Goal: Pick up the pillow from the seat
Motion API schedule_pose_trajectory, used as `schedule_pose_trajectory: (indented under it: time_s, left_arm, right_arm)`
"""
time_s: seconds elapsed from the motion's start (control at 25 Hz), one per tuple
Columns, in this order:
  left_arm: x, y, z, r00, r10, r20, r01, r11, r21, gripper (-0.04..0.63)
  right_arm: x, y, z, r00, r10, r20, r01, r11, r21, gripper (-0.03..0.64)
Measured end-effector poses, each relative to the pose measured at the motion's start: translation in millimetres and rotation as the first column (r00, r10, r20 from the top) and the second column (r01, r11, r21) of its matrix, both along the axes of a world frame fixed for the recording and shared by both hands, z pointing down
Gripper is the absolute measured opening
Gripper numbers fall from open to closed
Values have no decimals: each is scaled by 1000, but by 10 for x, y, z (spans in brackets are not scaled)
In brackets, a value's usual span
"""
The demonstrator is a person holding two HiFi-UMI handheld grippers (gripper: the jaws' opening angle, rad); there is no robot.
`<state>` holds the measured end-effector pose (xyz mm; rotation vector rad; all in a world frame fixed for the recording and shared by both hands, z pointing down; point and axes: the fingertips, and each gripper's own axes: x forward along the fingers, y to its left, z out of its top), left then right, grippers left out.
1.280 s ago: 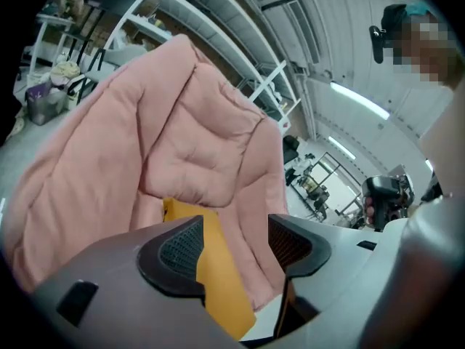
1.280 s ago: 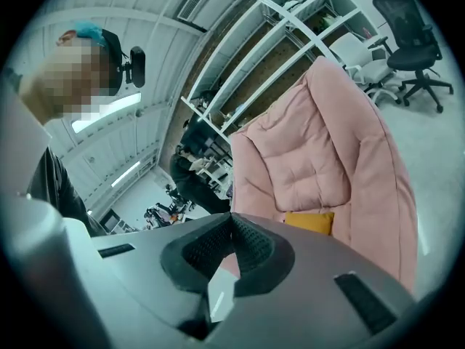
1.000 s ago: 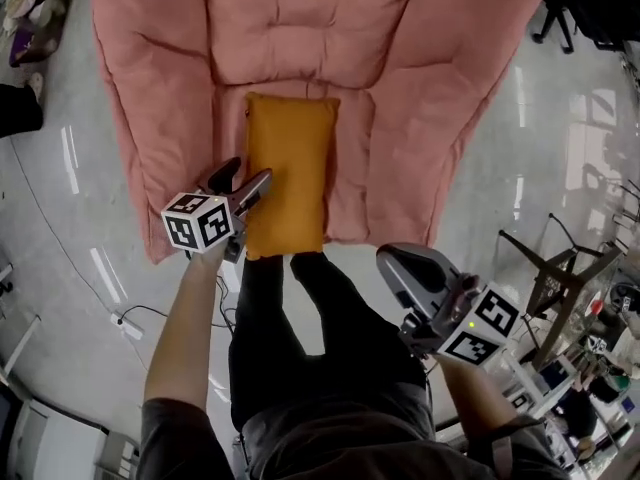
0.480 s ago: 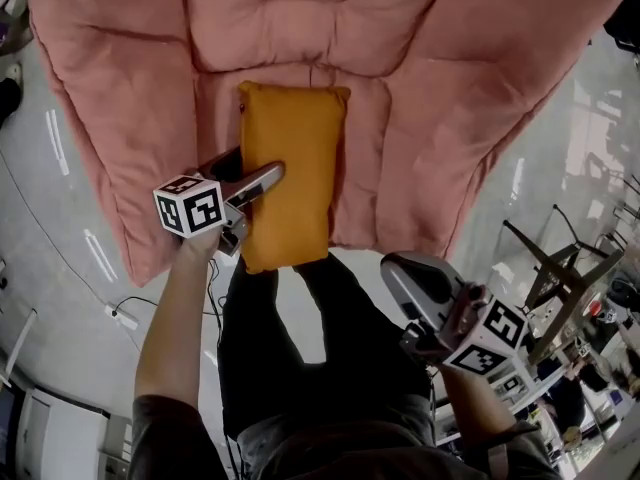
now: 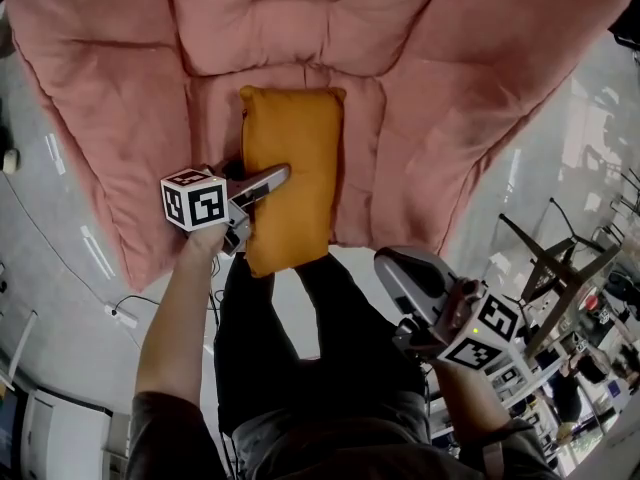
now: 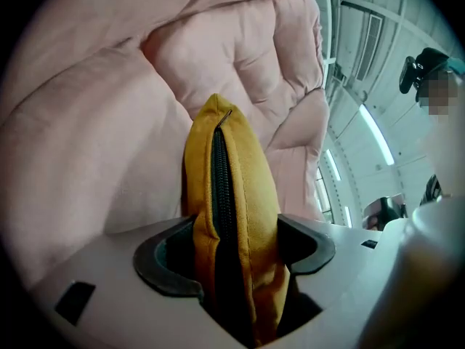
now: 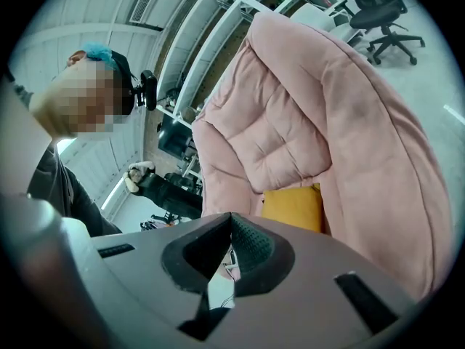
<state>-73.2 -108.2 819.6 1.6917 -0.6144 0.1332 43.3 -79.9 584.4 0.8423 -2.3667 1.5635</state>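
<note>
Left gripper (image 6: 236,238) fingers: clamped on the pillow (image 6: 232,173), one pad on each face of its zipper edge. The jaws have just been closing, with the pillow between them. The pillow's near end is swallowed by the gripper body in the left gripper view. In the head view only one finger of the left gripper (image 5: 268,181) shows, lying on top of the pillow (image 5: 292,158); the other is hidden under it.

Right gripper (image 7: 231,224) fingers: tips together, nothing between. In the head view the right gripper (image 5: 400,268) is low, beside the person's leg (image 5: 350,338), well apart from the pillow. The right gripper view shows only a slice of pillow (image 7: 294,208) above the gripper body.

The pillow lies lengthwise on the pink seat (image 5: 400,118), its near end over the seat's front edge. The seat's top and sides are cut off by the frame.
</note>
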Motion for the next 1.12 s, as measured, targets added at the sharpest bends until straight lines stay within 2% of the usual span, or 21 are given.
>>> schedule_pose_trajectory:
  time_s: [0.4, 0.76, 1.12]
  left_arm:
    - [26, 24, -211, 1000, 14, 13, -14, 1000, 16, 291]
    - [51, -60, -582, 1000, 19, -12, -18, 996, 86, 282]
    - [-132, -143, -1289, 1000, 24, -2, -23, 987, 159, 281]
  right_arm:
    - [38, 42, -162, 1000, 20, 3, -21, 1000, 19, 12]
    - [68, 35, -402, 1000, 24, 14, -25, 997, 67, 12]
    - [-49, -60, -989, 999, 30, 30, -35, 988, 149, 12]
